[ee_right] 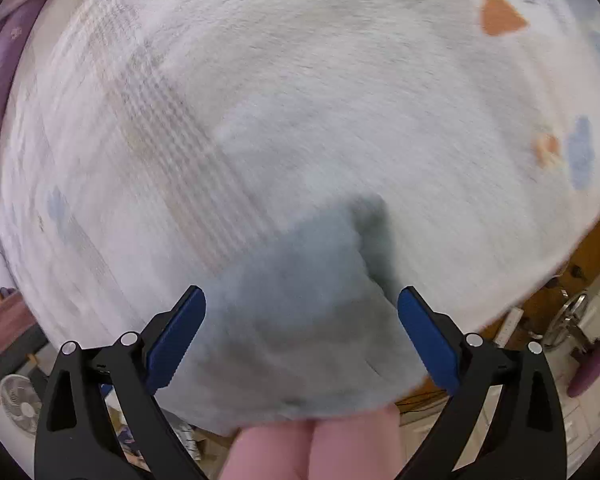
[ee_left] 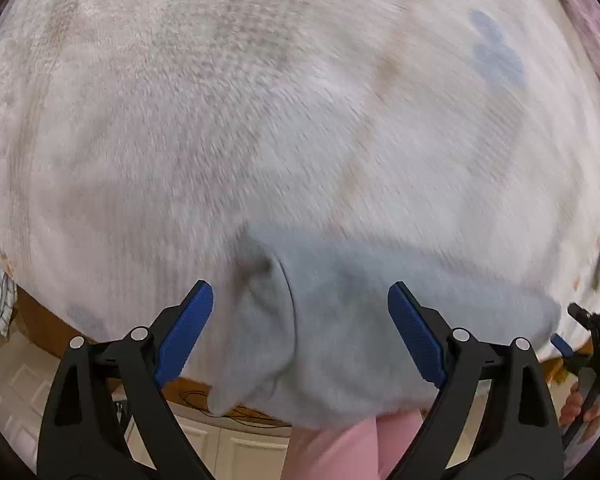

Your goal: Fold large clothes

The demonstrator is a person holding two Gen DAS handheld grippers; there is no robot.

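Pale blue garment [ee_left: 340, 320] lying in a soft heap at the near edge of a white textured bedspread [ee_left: 260, 120], directly under both grippers, hanging slightly over the edge

Left gripper [ee_left: 300, 332] hovering above the heap, blue pads spread wide, nothing pinched between them, cloth below and apart from the pads

Right gripper [ee_right: 302, 336] likewise spread wide over the same blue heap, empty, pads clear of the fabric

Around: faint blue patch [ee_left: 496, 52] and tan marks printed on the bedspread; orange triangle [ee_right: 500, 16] and blue blotch [ee_right: 580, 152] in the right wrist view; purple bedding [ee_right: 4, 80] bunched along the far left edge there; white fan [ee_right: 20, 404] on the floor at lower left; wooden bed frame [ee_left: 44, 324] under the spread; white panelled cabinet [ee_left: 240, 452] below; pink clothing of the person [ee_right: 312, 448] at the bottom centre, partly hiding the floor

Both views blurred; small dark marks near the top right corner of the right wrist view too smeared to read, no legible writing or brand elsewhere
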